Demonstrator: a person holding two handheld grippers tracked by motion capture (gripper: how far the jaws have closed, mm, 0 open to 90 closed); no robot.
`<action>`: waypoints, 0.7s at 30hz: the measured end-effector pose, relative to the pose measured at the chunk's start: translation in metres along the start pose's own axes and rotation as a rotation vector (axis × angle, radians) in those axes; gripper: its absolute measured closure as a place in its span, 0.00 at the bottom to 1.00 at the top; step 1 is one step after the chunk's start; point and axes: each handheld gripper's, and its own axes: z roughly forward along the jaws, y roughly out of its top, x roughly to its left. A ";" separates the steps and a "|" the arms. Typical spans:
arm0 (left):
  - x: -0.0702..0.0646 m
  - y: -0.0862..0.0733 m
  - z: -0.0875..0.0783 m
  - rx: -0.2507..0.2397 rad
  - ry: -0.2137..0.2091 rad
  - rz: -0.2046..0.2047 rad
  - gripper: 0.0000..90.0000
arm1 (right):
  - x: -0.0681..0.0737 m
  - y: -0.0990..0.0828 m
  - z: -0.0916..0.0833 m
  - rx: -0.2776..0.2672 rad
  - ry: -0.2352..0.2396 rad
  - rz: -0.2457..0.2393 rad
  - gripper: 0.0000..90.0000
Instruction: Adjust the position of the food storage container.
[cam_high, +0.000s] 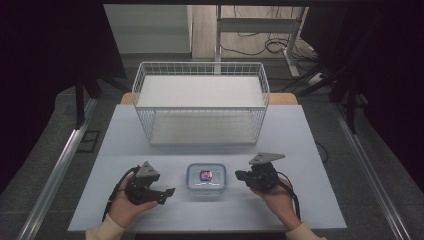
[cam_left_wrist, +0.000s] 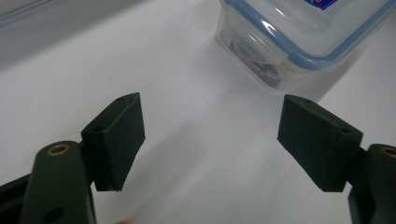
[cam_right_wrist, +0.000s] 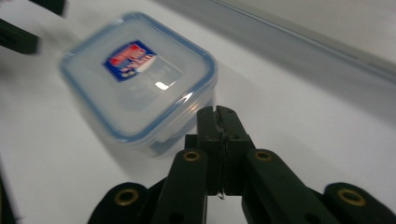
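A clear square food container (cam_high: 206, 181) with a blue-sealed snap lid and a red-and-blue label sits near the table's front edge, between my two hands. My left gripper (cam_high: 170, 192) lies just left of it, open, its jaws wide apart with nothing between them. From the left gripper view the container (cam_left_wrist: 299, 37) is ahead and to the right, beyond the open gap of the left gripper (cam_left_wrist: 210, 135). My right gripper (cam_high: 239, 175) is shut, jaws pressed together and empty, just right of the container. Seen along the right gripper (cam_right_wrist: 217, 113), its tips stop just short of the container (cam_right_wrist: 140, 79).
A white wire basket (cam_high: 200, 102) with a flat white shelf on top stands at the back of the white table (cam_high: 295, 150). Bare table lies between basket and container. Table legs and cables are on the floor beyond.
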 end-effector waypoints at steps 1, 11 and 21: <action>0.000 0.000 0.000 -0.001 0.002 -0.002 0.25 | 0.000 -0.005 -0.003 -0.016 0.004 0.012 0.97; 0.002 -0.002 0.004 -0.005 0.011 0.003 0.25 | -0.007 -0.022 -0.012 -0.062 0.025 0.116 0.35; 0.003 -0.002 0.004 -0.012 0.004 0.002 0.25 | 0.003 -0.024 -0.013 -0.105 -0.021 0.092 0.23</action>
